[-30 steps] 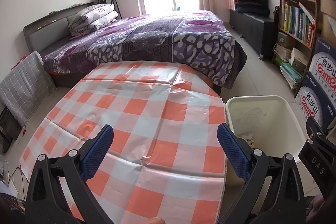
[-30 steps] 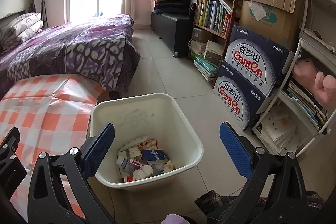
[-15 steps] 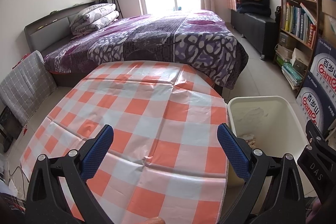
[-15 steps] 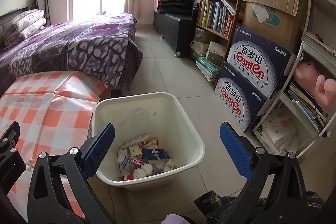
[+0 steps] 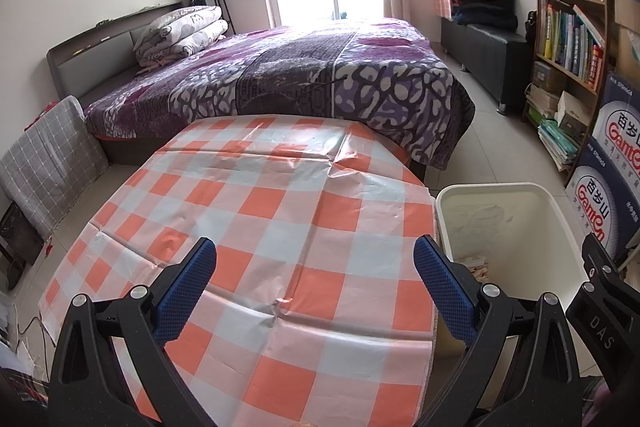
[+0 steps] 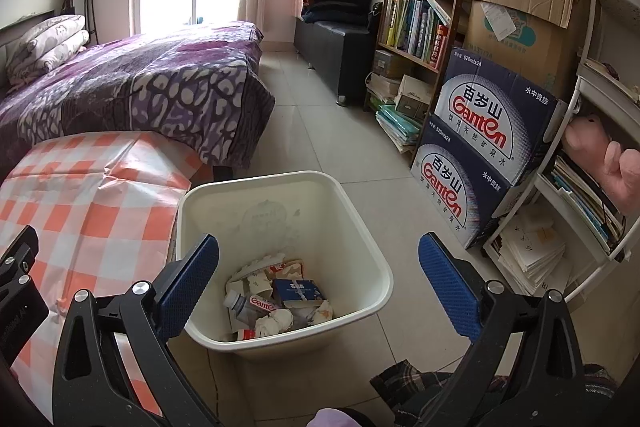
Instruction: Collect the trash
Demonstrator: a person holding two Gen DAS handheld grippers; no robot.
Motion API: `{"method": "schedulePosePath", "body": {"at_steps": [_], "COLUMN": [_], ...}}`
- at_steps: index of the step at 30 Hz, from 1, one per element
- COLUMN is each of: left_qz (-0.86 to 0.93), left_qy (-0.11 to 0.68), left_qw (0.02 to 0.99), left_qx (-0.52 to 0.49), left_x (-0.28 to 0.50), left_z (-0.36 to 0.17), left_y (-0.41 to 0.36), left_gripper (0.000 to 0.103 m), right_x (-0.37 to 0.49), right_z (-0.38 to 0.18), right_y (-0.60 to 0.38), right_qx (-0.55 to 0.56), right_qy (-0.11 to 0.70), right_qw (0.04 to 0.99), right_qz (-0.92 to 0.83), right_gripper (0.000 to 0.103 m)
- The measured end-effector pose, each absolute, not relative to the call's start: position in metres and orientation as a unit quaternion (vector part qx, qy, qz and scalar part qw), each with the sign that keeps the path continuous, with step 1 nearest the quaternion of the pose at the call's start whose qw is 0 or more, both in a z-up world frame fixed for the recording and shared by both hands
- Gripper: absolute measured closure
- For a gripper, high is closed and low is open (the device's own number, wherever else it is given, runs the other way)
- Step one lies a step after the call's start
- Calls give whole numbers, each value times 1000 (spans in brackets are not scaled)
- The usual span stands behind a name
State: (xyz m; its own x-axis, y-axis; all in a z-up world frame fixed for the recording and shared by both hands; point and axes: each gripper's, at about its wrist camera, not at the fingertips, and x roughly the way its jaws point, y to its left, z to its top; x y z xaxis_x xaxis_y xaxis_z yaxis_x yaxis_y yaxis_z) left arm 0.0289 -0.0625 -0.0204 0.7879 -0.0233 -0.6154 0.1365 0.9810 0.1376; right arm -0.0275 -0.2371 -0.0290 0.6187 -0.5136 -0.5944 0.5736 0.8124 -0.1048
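Observation:
A cream plastic bin [image 6: 362,227] stands on the floor beside the table, with trash at its bottom: a Ganten bottle [image 6: 250,303], a blue carton [image 6: 298,291], crumpled tissues [image 6: 276,323] and paper scraps. My right gripper [image 6: 319,281] hangs open above the bin, nothing between its blue pads. My left gripper [image 5: 315,285] is open over the orange-and-white checked tablecloth [image 5: 280,227], which shows no items on it. The bin [image 5: 516,227] also shows at the right of the left wrist view, with part of the right gripper's body in front of it.
A bed with a purple cover [image 5: 300,83] lies behind the table. Stacked Ganten water boxes [image 6: 480,155], a bookshelf [image 6: 424,15] and a white wire rack [image 6: 568,207] line the right side. A tiled floor strip [image 6: 320,115] runs between bed and shelves.
Both views have shifted slightly, with the room sitting a little lower in the frames. Both grippers stay open; nothing was picked up or dropped.

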Motion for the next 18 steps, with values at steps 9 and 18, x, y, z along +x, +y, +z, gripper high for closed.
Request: {"method": "schedulePosePath", "body": {"at_steps": [9, 18], "left_qz": [-45, -59], "left_qy": [320, 318], "left_qw": [942, 941], "left_qx": [89, 96], "left_x": [29, 27], "left_z": [-22, -22], "left_y": [-62, -67], "left_gripper": [7, 7], "right_x": [-27, -27], "right_z": [-32, -32], "right_y": [-238, -237], "right_qx": [49, 50], "right_qy": [319, 320], "right_qw": [899, 899], "right_qz": [-296, -296], "right_gripper": [7, 7]}}
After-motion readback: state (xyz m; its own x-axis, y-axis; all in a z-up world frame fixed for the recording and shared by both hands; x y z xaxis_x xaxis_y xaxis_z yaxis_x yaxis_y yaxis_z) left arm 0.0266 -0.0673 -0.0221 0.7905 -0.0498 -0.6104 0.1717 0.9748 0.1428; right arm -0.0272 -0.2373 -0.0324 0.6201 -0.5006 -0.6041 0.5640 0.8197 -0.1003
